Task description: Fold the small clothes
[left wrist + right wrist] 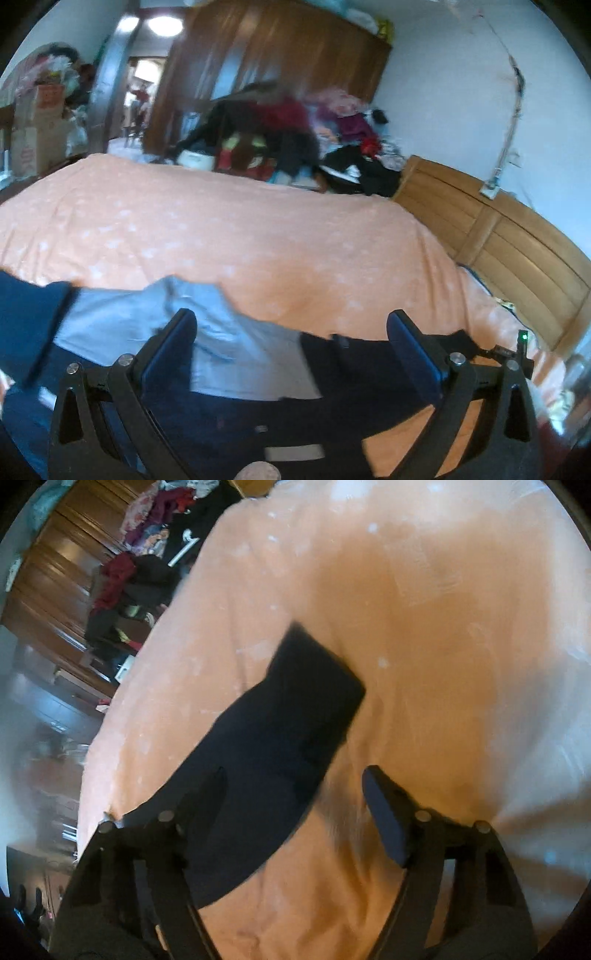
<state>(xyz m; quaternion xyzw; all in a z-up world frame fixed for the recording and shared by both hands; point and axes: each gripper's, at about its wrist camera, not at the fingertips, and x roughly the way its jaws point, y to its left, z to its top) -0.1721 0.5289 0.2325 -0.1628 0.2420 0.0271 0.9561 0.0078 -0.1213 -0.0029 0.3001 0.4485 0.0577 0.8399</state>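
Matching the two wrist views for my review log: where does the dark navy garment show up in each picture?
Left wrist: the dark navy garment lies low in the picture, between the open left claw fingers, beside a light blue cloth.
Right wrist: it runs from lower left to the centre, one end toward the middle of the bed.
Shared landmark: the peach bedspread.

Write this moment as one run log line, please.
left gripper: open, over light blue garment | right gripper: open, over dark garment | surface: orange bedspread
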